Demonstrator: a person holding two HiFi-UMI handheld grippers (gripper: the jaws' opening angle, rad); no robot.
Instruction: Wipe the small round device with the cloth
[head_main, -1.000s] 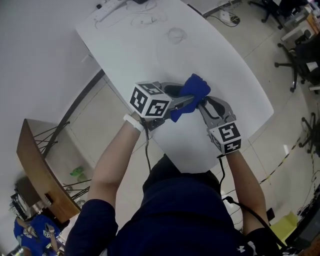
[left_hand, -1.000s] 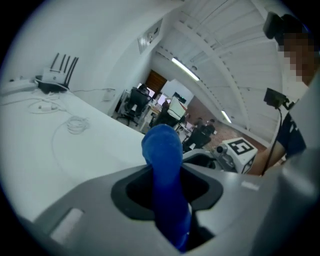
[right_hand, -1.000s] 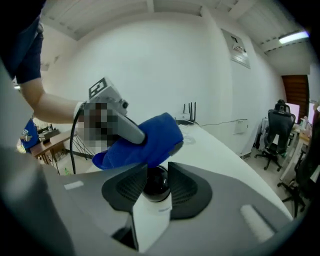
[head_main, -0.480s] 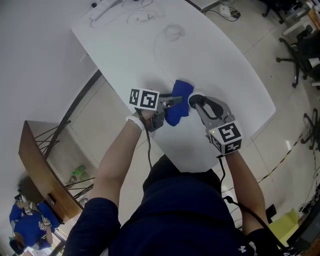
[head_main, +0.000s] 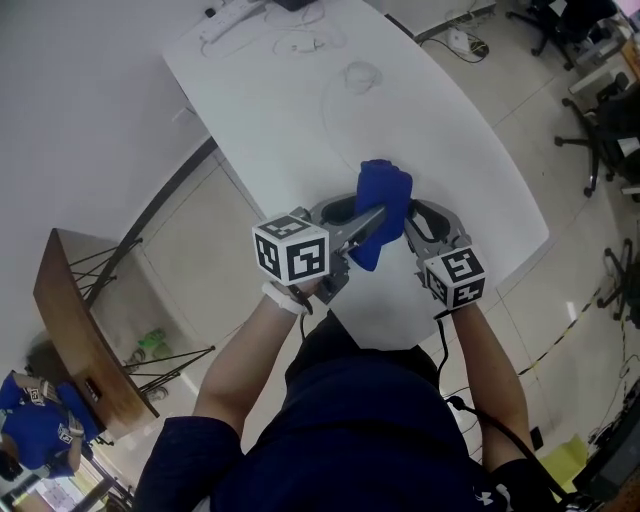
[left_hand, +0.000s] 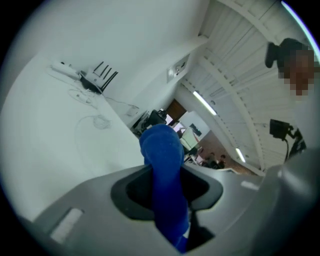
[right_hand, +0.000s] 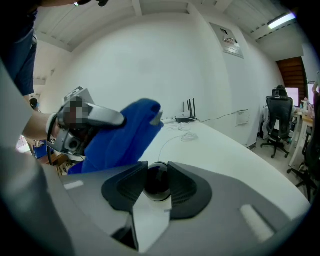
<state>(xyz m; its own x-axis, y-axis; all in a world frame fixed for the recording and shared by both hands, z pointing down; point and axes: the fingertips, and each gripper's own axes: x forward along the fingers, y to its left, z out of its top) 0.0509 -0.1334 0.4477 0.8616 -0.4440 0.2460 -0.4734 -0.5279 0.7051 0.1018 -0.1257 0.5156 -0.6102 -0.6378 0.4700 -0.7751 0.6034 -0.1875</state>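
White laminate covers the long rounded table (head_main: 300, 120), which fills the middle of the head view and is mostly bare. At the table's far end lie a power strip (head_main: 232, 14), a black router with upright antennas (left_hand: 98, 78) and a loose coil of thin cable (head_main: 355, 75). Pale floor tiles surround the table; black office chairs (head_main: 603, 105) stand off its right side and a brown wooden desk (head_main: 68, 322) off its left. A plain white wall rises behind the table's far end.

Over the table's near edge the left gripper (head_main: 378, 213) pinches a blue cloth (head_main: 383, 196), its jaws pressed onto the fabric, which bulges out past the tips. Facing it, the right gripper (head_main: 413, 218) is clamped on the small round device (right_hand: 157, 181), a dark dome squeezed between the two ribbed pads. Both are held above the table's surface rather than resting on it. The cloth hangs just beside the device, on its left in the right gripper view; whether they touch cannot be made out.
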